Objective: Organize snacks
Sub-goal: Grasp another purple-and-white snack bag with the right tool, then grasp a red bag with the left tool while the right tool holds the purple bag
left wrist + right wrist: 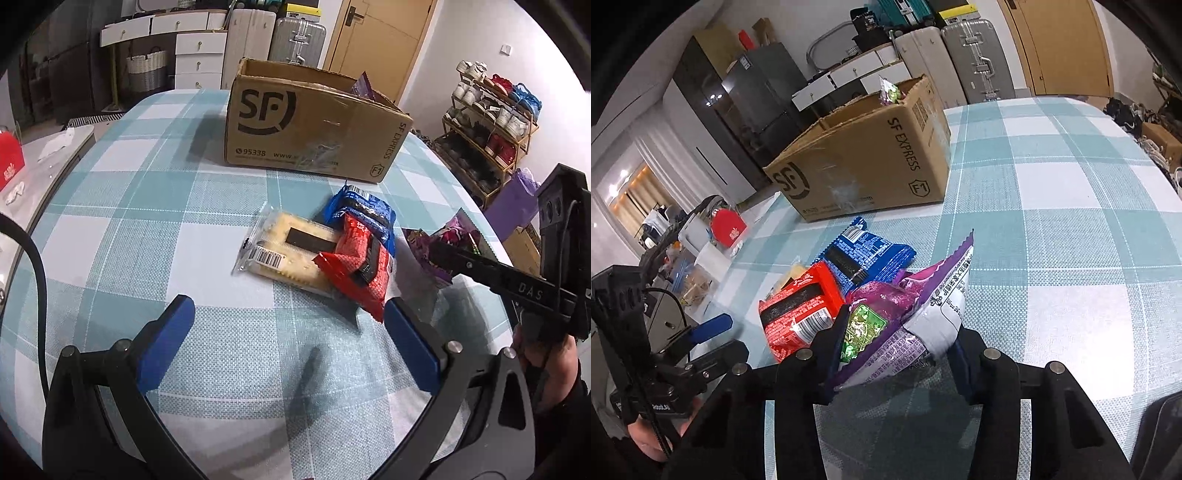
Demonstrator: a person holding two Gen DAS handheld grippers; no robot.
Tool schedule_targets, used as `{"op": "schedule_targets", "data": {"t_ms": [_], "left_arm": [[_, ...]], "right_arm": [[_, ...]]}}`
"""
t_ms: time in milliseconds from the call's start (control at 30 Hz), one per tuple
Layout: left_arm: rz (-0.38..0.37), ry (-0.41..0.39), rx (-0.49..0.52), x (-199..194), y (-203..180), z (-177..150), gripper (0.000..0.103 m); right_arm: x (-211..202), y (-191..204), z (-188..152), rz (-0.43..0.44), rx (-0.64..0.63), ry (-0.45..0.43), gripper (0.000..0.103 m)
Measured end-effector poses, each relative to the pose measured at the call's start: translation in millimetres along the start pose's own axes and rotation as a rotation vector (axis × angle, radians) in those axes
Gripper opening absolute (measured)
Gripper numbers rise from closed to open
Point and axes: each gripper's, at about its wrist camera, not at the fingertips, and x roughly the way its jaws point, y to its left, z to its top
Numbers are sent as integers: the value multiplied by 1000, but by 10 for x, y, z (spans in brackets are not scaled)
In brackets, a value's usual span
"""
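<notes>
even indoor light, moderately bright, falls from above; the cardboard box (314,122) and the left tongs (288,321) throw soft shadows on the desk (147,206). glare glints on the purple packet (905,325). strong fisheye bending, black vignetted corners; focus stays fairly sharp.

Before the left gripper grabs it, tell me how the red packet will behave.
The red packet looks like crinkly film, so probably floppy and light. Its glossy surface may slip between fingers. It rests on the cracker pack, so pulling it could drag that along.
</notes>
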Motion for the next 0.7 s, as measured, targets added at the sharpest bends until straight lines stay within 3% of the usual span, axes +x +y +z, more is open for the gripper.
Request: {"op": "schedule_targets", "data": {"t_ms": [567,700], "left_arm": [[-6,-22,119,-8,-363,189,102],[77,-7,251,140,-610,248,102]], "right_arm": [[-268,-50,-246,14,-32,-69,47],[-272,29,-267,-2,-77,-66,47]]}}
